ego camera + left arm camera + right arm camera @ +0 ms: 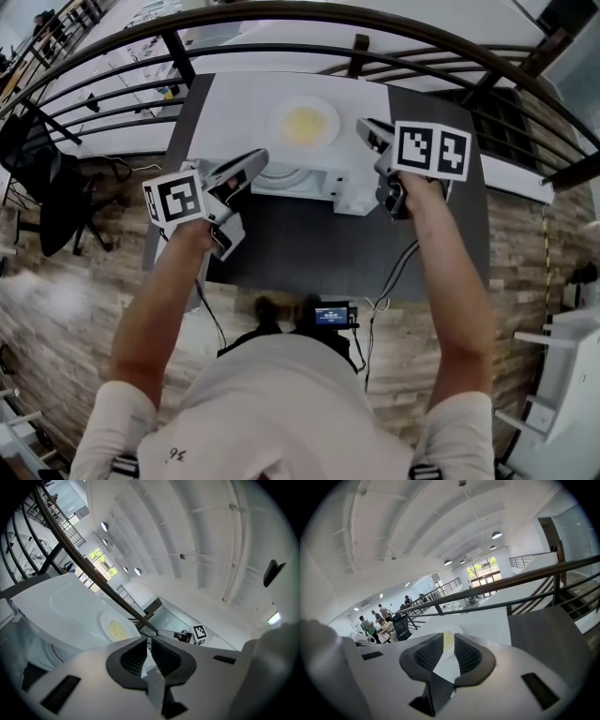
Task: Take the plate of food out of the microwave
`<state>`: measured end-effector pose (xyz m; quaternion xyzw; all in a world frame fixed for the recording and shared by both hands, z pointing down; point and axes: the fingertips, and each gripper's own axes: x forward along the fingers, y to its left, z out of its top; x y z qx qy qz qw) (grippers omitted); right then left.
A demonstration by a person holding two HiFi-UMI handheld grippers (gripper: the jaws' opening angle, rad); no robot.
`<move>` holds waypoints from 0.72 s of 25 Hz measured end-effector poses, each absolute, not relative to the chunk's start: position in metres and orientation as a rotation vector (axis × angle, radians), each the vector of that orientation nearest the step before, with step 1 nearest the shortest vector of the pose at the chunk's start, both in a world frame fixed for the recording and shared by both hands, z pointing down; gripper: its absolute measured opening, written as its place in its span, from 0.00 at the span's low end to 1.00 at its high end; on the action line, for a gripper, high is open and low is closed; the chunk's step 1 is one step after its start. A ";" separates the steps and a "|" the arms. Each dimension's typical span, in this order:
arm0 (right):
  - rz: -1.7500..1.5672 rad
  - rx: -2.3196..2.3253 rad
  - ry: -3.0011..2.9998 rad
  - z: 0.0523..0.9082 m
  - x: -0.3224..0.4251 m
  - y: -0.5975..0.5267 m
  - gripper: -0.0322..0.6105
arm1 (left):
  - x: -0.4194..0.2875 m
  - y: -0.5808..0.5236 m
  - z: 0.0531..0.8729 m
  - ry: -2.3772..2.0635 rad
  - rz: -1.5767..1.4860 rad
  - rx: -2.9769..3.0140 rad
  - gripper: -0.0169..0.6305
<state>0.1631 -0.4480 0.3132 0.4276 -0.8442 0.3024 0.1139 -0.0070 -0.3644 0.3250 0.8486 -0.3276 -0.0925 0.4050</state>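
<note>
Head view: plate (303,123) of food lies outside, on the white top beyond the microwave (323,183). I judge the job done. Left claw (259,159) and right claw (366,128) stand slightly apart, empty.

plate (278,116): white | food (304,123): pale yellow | microwave (347,192): white | table (309,253): dark grey | left gripper (259,157), right gripper (366,127): light grey, cubes with black-and-white square markers | floor (66,309): brown wood planks | railing (309,7): black
</note>
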 end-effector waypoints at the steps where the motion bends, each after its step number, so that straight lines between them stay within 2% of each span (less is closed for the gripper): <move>1: 0.878 1.266 -2.478 0.312 0.165 -0.444 0.16 | -0.005 -0.361 0.323 -0.818 -0.239 2.147 0.07; 18: 0.850 1.298 -2.546 0.317 0.169 -0.368 0.16 | 0.034 -0.300 0.310 -0.731 -0.176 2.340 0.07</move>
